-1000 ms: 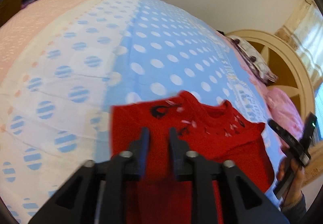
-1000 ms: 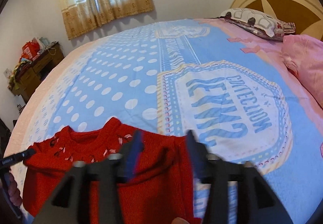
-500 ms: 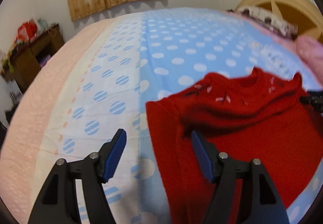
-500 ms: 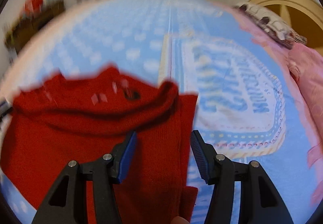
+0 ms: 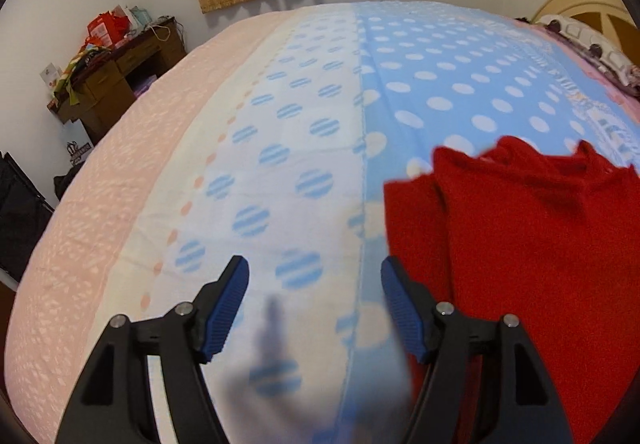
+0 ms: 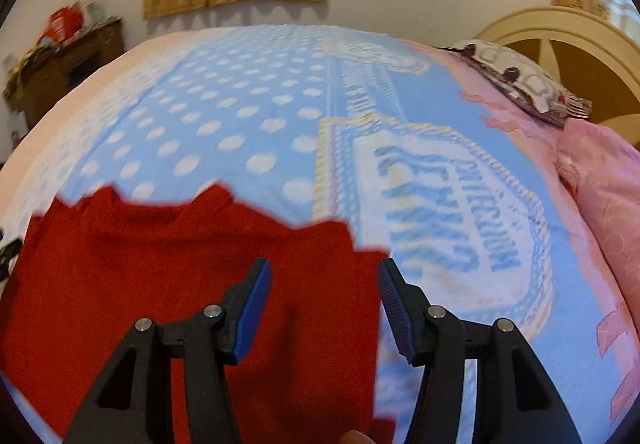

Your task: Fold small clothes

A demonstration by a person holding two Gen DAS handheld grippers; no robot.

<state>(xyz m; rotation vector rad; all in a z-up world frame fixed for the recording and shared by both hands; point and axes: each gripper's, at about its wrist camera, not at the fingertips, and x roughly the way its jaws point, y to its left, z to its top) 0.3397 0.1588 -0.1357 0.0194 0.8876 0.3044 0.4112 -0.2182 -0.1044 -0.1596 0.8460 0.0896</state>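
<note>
partly blurred, red sweater (image 6: 168, 284) runs past both frames' edges.

Red sweater (image 5: 520, 244) at lower right; bedsheet (image 5: 440, 84) blue with white dots, its left edge pink.

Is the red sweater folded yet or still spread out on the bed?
Partly folded: the red sweater lies on the bedspread with one side edge doubled over as a strip. Both claws, left and right, are open and hold nothing.

Red sweater (image 6: 160, 284) blurred, hem cropped
</note>
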